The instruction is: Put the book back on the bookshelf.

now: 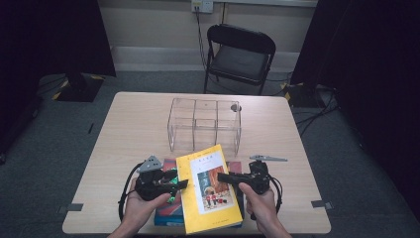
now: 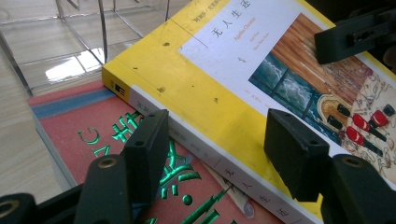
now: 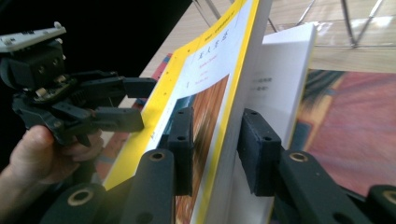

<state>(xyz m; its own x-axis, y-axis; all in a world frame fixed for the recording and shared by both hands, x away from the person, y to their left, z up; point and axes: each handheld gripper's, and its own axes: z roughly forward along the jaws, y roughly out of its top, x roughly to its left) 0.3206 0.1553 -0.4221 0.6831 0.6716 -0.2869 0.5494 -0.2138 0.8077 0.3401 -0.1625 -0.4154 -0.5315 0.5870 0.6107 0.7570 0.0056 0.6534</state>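
Where the pale wooden desk (image 1: 129, 124) carries everything, its far half bears a clear acrylic organiser (image 1: 204, 124) with several compartments, standing upright just beyond the books. Behind the desk stands a black folding chair (image 1: 240, 54) on grey carpet.

Near the person's edge lies a stack of books. At the bottom is a red book (image 2: 74, 135) with green lettering, flat on the desk, and a white-edged book (image 3: 285, 79) shows beside it in the right gripper view. On top is the yellow book (image 1: 208, 191), a paperback with a white panel and a picture on its cover; its spine faces the person's left, and its far corner almost reaches the organiser.

The left hand-held gripper (image 1: 176, 184), held in the left hand (image 1: 141, 208), sits at the yellow book's spine side. Its jaws straddle the spine, one below against the red cover and one above the yellow cover, with a gap to the book on both sides, so they are open and not pressing.

The right hand-held gripper (image 1: 229, 177), in the right hand (image 1: 260, 203), comes in from the opposite edge. Its jaws stand on either side of the yellow book's open edge, the left pad at the cover, the other clear of the pages, so I read it as open around the book.
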